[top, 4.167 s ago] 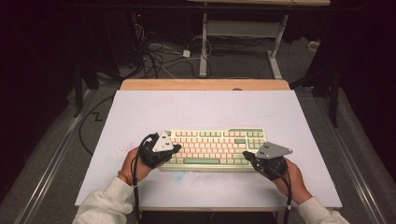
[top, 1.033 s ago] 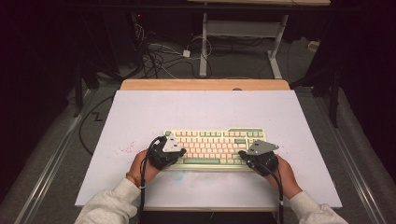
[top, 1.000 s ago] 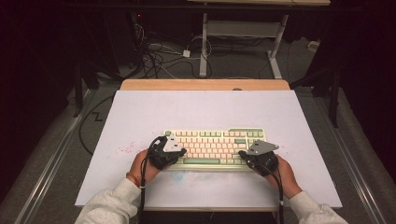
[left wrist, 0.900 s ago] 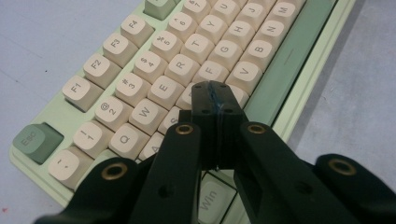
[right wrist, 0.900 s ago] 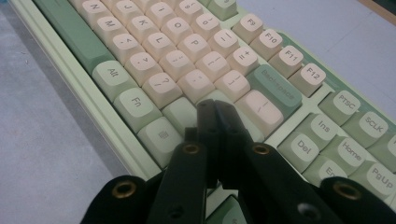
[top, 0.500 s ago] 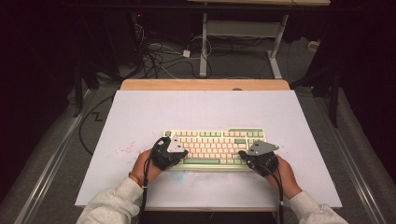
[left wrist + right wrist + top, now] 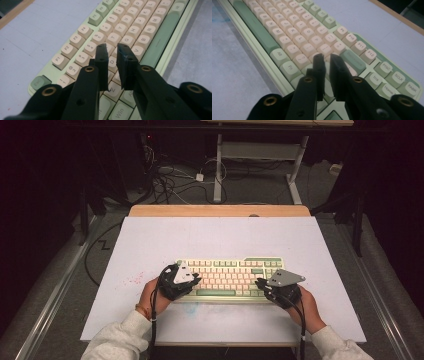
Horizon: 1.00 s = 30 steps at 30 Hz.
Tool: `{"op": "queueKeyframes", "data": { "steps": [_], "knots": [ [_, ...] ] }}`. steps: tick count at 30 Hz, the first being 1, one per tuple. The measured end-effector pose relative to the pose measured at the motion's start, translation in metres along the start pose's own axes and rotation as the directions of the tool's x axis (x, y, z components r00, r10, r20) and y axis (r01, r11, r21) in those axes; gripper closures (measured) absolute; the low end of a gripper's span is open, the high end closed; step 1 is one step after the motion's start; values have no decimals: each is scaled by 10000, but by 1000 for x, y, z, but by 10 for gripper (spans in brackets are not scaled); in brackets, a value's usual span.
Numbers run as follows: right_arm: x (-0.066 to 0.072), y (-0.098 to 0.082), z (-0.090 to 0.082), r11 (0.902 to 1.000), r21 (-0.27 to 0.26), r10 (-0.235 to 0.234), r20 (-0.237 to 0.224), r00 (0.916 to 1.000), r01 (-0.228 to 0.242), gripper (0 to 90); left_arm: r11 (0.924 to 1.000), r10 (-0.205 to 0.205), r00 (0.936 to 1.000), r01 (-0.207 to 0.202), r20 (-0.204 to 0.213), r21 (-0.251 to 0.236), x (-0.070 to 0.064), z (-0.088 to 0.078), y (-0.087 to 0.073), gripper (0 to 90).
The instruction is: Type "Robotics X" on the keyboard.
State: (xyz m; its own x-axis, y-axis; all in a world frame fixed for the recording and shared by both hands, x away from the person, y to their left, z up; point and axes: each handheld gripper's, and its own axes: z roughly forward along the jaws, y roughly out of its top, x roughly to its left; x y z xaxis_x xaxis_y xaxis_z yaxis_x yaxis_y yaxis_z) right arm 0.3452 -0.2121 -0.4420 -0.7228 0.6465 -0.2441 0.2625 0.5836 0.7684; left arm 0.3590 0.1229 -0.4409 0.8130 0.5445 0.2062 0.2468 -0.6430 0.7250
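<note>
A pale green keyboard (image 7: 230, 275) with cream keys lies on the white table sheet (image 7: 220, 240). My left gripper (image 7: 195, 281) hovers over the keyboard's left end; in the left gripper view (image 7: 112, 48) its tips sit just above the letter keys (image 7: 130, 27). My right gripper (image 7: 260, 284) hangs over the right end, and in the right gripper view (image 7: 327, 57) its tips are above the keys beside the long green key (image 7: 353, 61). The jaws of both have just been opening. Each pair stands a narrow gap apart with nothing held between.
A wooden strip (image 7: 220, 211) runs along the table's far edge. Cables (image 7: 170, 180) and desk legs (image 7: 217, 170) lie on the dark floor beyond. Red specks (image 7: 132, 280) mark the sheet left of the keyboard. Bare sheet surrounds the keyboard.
Since the earliest frame both hands have shifted slightly inward over the keyboard's ends. Over the last second they stay nearly still, and the keyboard has not moved.
</note>
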Motion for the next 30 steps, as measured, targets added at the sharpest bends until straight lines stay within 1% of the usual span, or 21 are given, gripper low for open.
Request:
{"op": "queueKeyframes", "data": {
  "steps": [2, 3, 4, 5, 6, 9, 10, 12, 13, 14, 15, 17, 18, 19, 21, 23, 25, 26, 27, 28, 30],
  "knots": [
    [1, 1, -2, 9999, -123, -17, 45, 10000, 17, 786, 10000, 71, 10000, -71, -28, -25, -1, 0, 0, 699],
    [0, 1, -2, 9998, -183, -37, 49, 10000, 38, 760, 9999, 161, 9998, -161, -127, -14, -1, 0, 1, 669],
    [0, 1, -3, 9997, -249, -48, 76, 10000, 50, 744, 9998, 217, 9996, -218, -165, -45, -2, 0, 1, 665],
    [0, 1, -4, 9995, -321, -26, 83, 10000, 29, 720, 9996, 276, 9995, -278, -166, -72, -2, 0, 1, 632],
    [0, 1, -5, 9994, -356, -26, 16, 10000, 27, 690, 9993, 365, 9990, -366, -243, -27, -2, -1, 2, 605],
    [1, 1, -5, 9988, -477, -63, 43, 10000, 65, 585, 9996, 263, 9990, -265, -375, -59, -2, 0, 1, 507],
    [1, 1, -6, 9986, -513, -79, 95, 9999, 84, 525, 9996, 252, 9989, -256, -400, -95, -3, 0, 1, 475],
    [2, 1, -6, 9983, -570, -99, 157, 9998, 108, 479, 9995, 200, 9987, -211, -477, -233, -4, 0, 1, 413],
    [2, 1, -5, 9983, -566, -123, 114, 9999, 129, 436, 9994, 223, 9987, -236, -468, -263, -5, 0, 1, 382],
    [3, 1, -5, 9984, -558, -119, 147, 9998, 127, 388, 9993, 291, 9983, -303, -500, -237, -6, 0, 1, 375],
    [4, 1, -5, 9982, -585, -126, 235, 9996, 140, 360, 9990, 395, 9977, -405, -552, -162, -7, 0, 1, 363],
    [5, 1, -4, 9978, -661, -87, 282, 9996, 106, 303, 9991, 364, 9974, -377, -619, -191, -9, 0, 1, 327],
    [5, 1, -5, 9975, -694, -92, 386, 9992, 119, 270, 9992, 342, 9969, -357, -703, -201, -10, 1, 1, 285],
    [6, 1, -5, 9969, -782, -78, 488, 9988, 116, 256, 9992, 336, 9958, -354, -850, -200, -10, 1, 1, 249],
    [6, 1, -6, 9954, -952, -36, 607, 9981, 94, 221, 9991, 386, 9949, -402, -927, -154, -11, 1, 0, 183],
    [6, 1, -6, 9947, -1031, 44, 815, 9967, 40, 186, 9988, 412, 9939, -437, -1021, -222, -12, 1, 0, 179],
    [6, 1, -6, 9947, -1033, 76, 862, 9963, 14, 156, 9977, 467, 9932, -516, -1068, -442, -13, -1, -1, 162],
    [6, 1, -6, 9951, -984, 1, 948, 9955, 93, 161, 9966, 591, 9914, -654, -1168, -505, -14, -3, -1, 147],
    [7, 1, -6, 9950, -992, -18, 1094, 9940, 127, 159, 9952, 606, 9893, -702, -1330, -682, -15, -4, -1, 149],
    [8, 1, -7, 9943, -1051, -50, 1133, 9936, 170, 158, 9943, 626, 9881, -740, -1407, -772, -16, -5, -2, 149],
    [9, 1, -9, 9926, -1197, -77, 1172, 9931, 219, 157, 9935, 560, 9891, -688, -1365, -912, -16, -6, -2, 149]
  ]
}}
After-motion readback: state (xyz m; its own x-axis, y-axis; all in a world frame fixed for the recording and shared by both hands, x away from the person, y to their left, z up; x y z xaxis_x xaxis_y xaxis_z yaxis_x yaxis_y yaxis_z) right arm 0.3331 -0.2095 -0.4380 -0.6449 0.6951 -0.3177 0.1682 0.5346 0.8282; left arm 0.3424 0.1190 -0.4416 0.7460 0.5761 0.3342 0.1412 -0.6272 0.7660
